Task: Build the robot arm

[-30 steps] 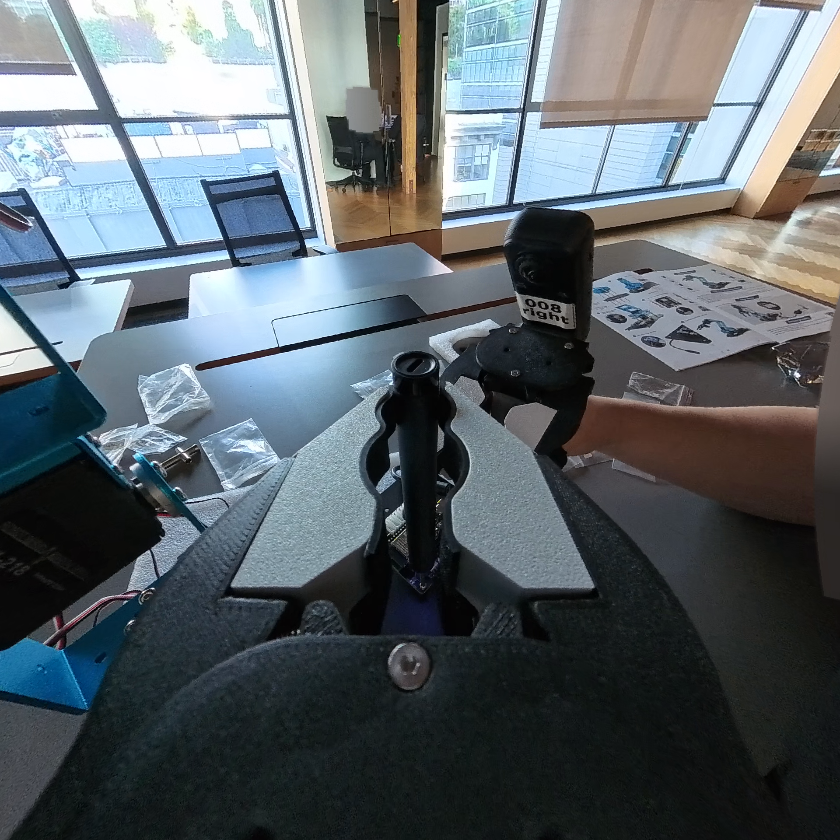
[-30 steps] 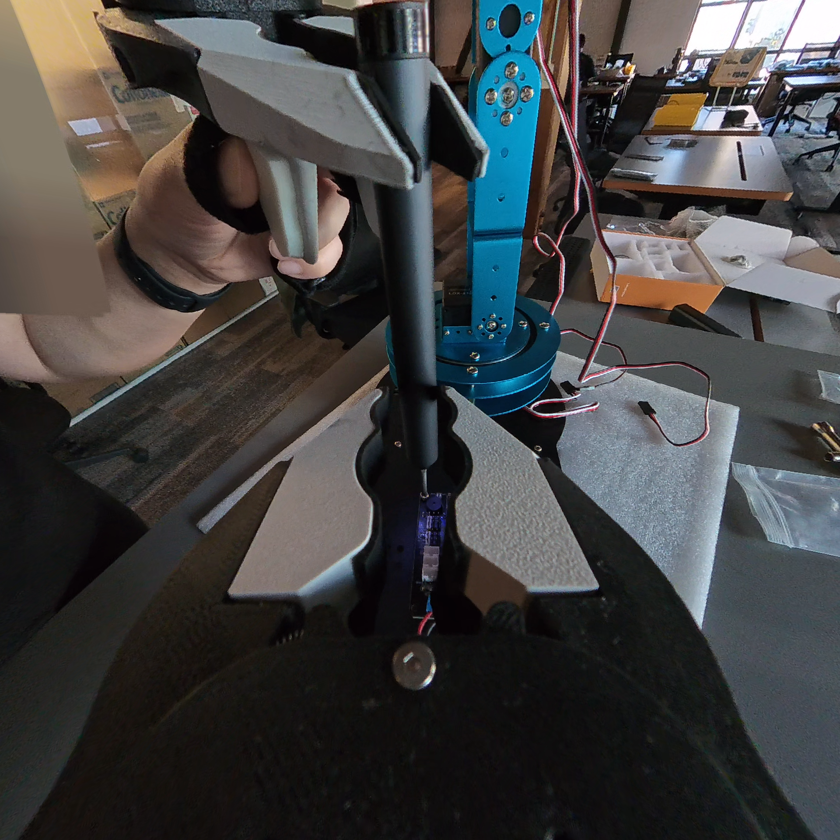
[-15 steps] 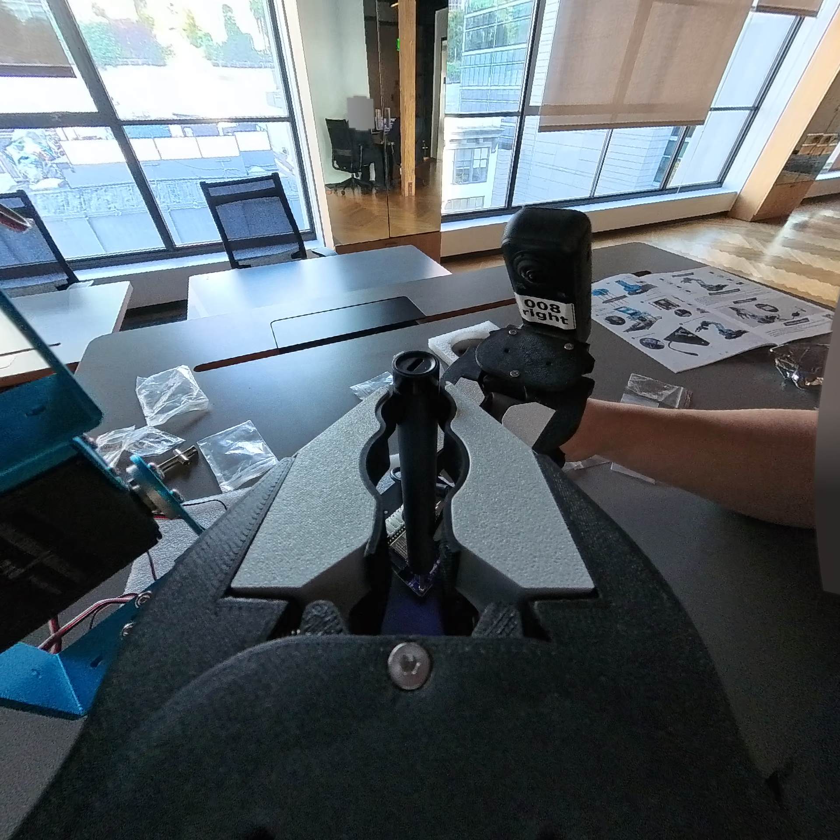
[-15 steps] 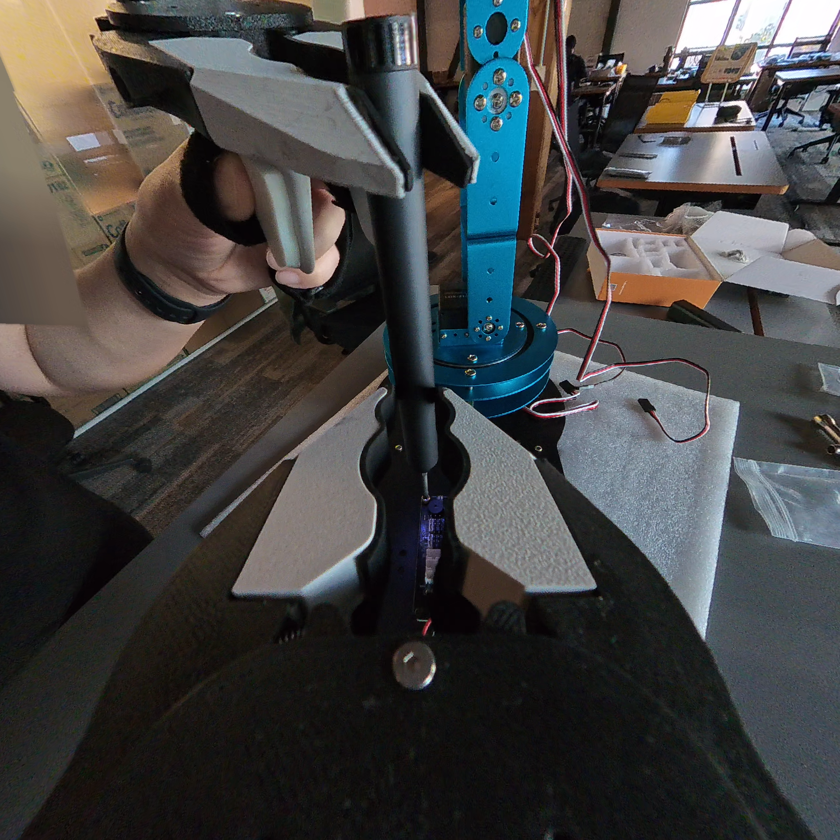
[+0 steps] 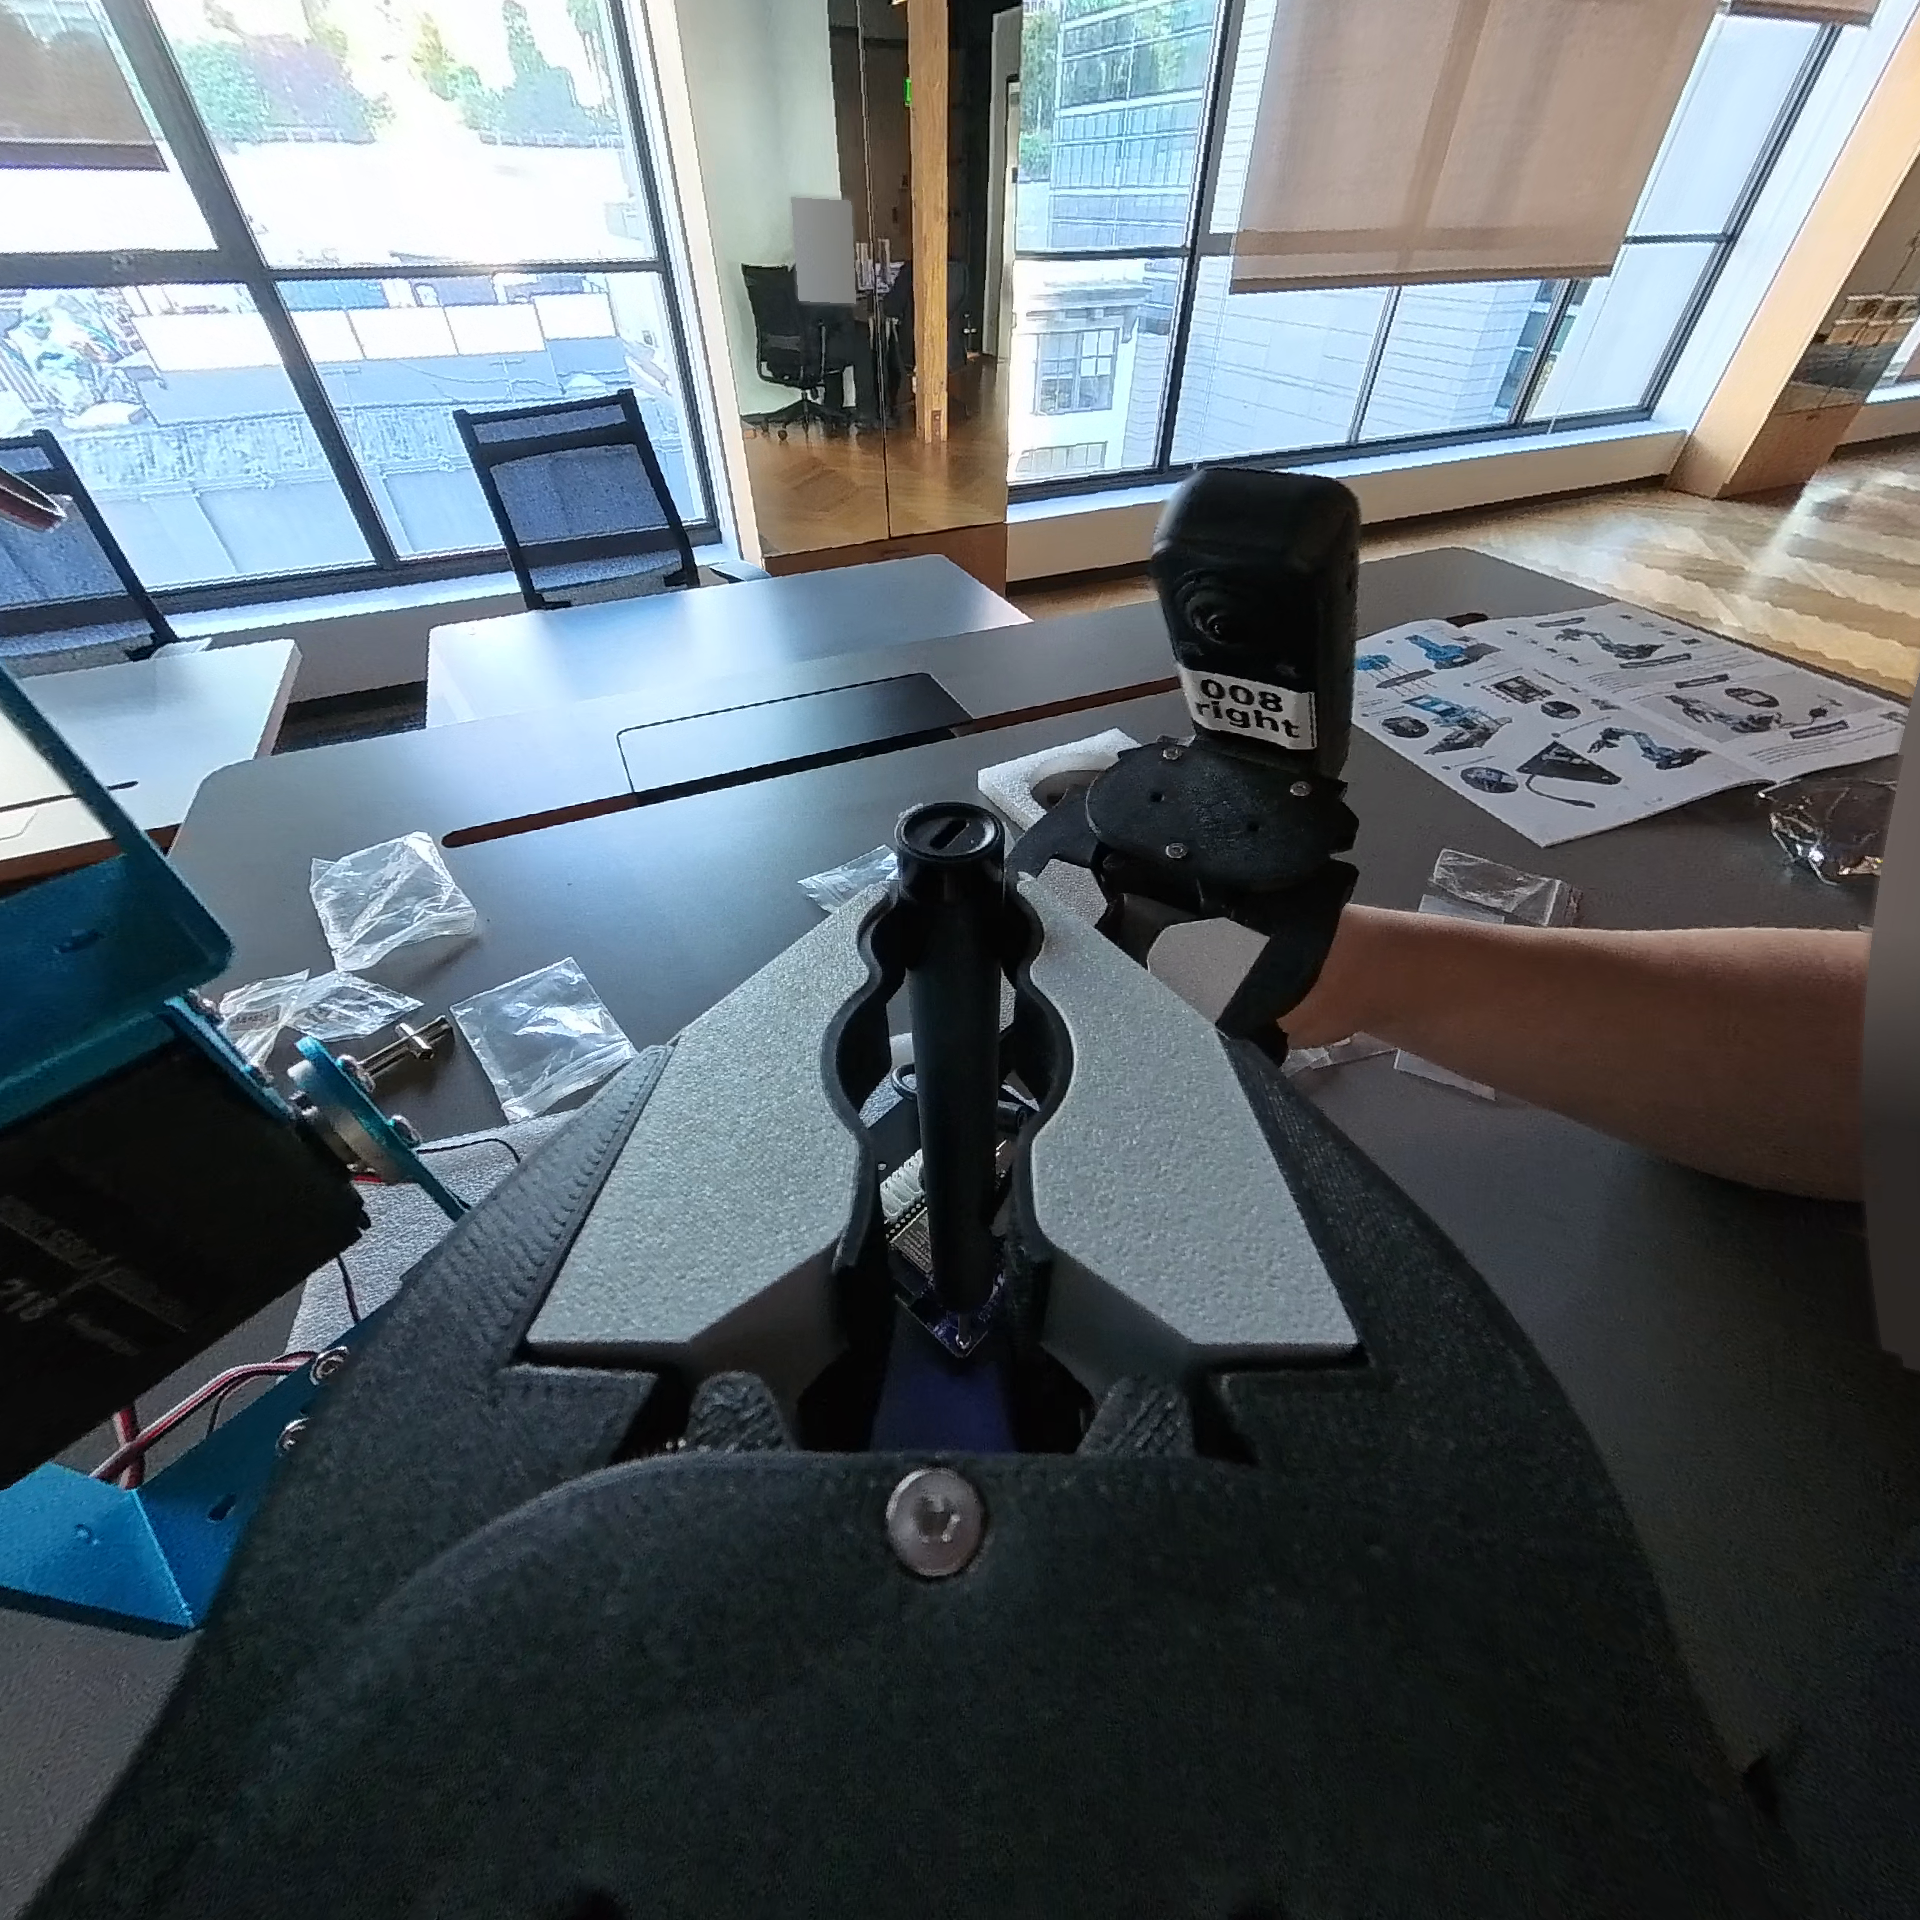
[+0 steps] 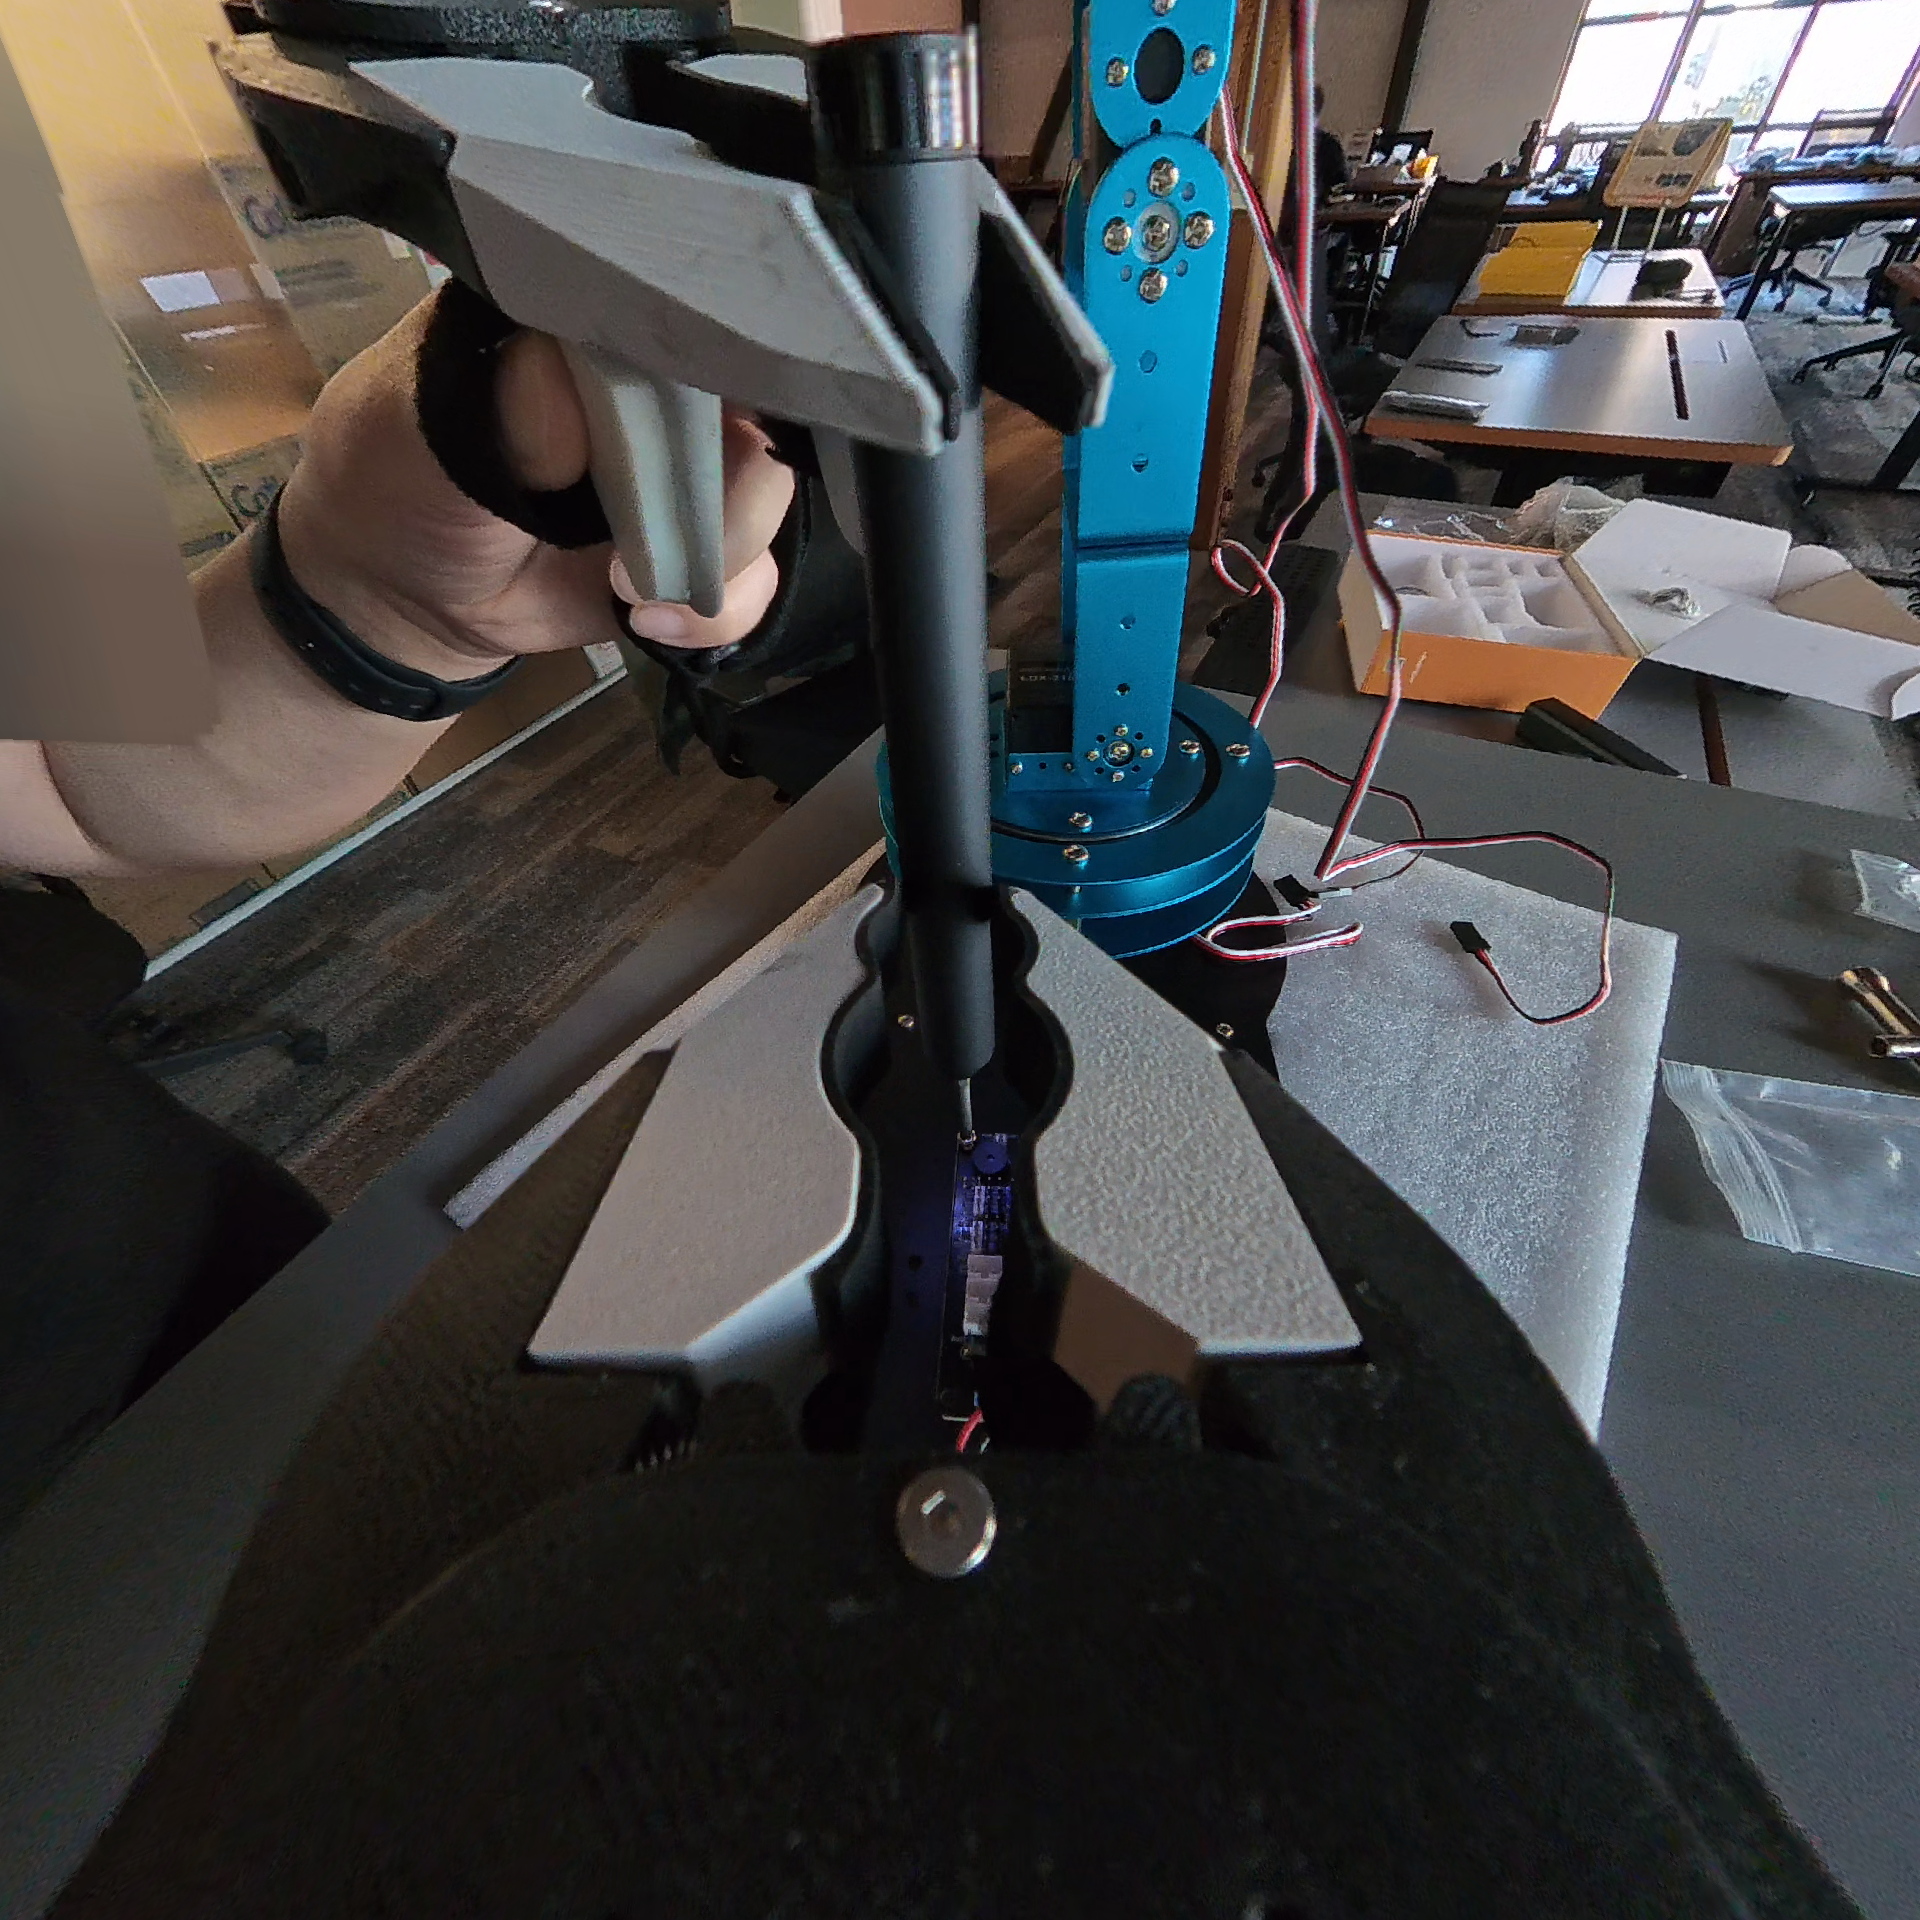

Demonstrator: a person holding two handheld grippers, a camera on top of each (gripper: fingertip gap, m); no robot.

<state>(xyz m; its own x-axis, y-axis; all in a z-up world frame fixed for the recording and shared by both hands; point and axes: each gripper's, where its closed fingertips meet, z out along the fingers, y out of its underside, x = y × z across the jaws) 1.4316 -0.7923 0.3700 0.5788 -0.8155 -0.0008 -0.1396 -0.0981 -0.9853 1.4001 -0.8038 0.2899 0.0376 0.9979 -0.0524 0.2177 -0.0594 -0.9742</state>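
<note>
Little has moved since a second ago: the blue metal robot arm has slid slightly across the right wrist view, and the left gripper still clamps the slim black cylindrical electric screwdriver in the same upright pose.

The left gripper's grey fingers are closed narrowly around the screwdriver's barrel, which stands between them with its capped end uppermost. In the right wrist view the same gripper shows from the side, a hand with a black wristband on its grip.

The right gripper has its grey fingers drawn close together about a small dark blue circuit board lying along the gap between them; whether they actually press on it cannot be told. The screwdriver's thin bit comes down onto the far end of that board.

Just beyond the right gripper's tips stands the blue arm on its round base, on a white foam sheet to the right, with red, white and black wires trailing over it. Clear plastic bags lie on the dark grey table ahead and to the left of the left gripper; a printed instruction sheet lies far right.
</note>
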